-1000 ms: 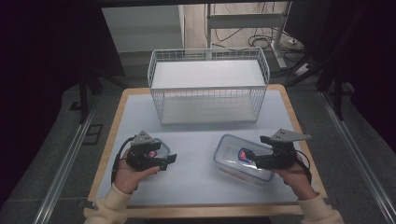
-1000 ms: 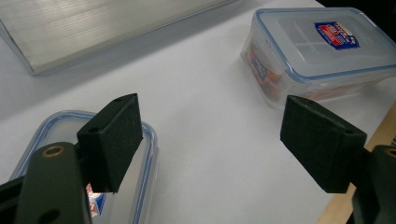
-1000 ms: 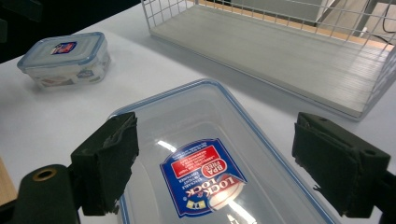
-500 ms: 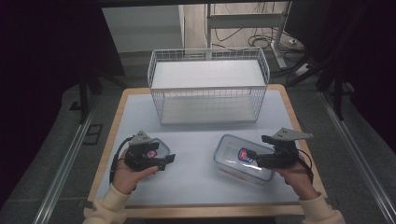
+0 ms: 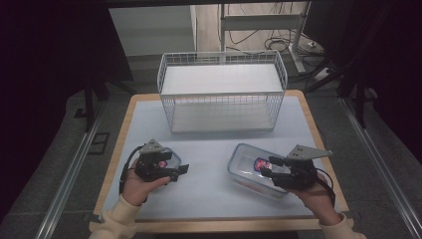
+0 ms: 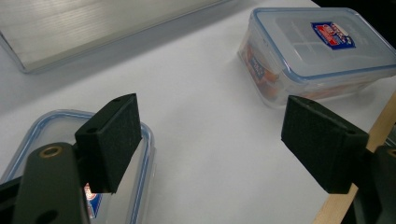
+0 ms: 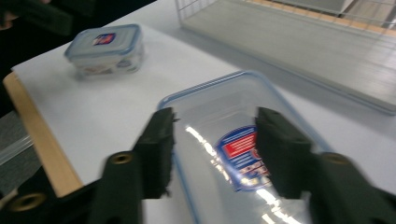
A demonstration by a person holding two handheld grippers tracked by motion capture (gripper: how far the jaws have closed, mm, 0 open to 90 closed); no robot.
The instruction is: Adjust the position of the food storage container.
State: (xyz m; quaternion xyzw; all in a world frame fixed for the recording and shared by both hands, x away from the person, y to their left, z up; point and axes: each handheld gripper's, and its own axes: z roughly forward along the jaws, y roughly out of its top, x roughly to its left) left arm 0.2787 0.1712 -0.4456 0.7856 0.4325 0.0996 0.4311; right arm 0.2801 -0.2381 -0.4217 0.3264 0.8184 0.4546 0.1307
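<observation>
The right gripper (image 7: 212, 149) had just been closing its 2 jaws, roughly half apart over the large container (image 5: 254, 169), gripping nothing (lid label between them). The left gripper (image 6: 210, 140) gaped wide, empty, the small container (image 6: 135, 140) beneath its left jaw.

Setting: lab or test room arranged for recording, not a home. A wood-edged table (image 5: 318, 124) with a pale mat stands alone on grey carpet (image 5: 45, 179). Metal rails (image 5: 74, 169) run along the floor at its left and right edges. Beyond the far edge: a metal desk frame (image 5: 259, 22) with loose cables (image 5: 278, 42) and a power strip (image 5: 313, 46) on the floor. Dark stands (image 5: 94, 94) flank the far corners. Surroundings dim; the table itself is lit.
</observation>
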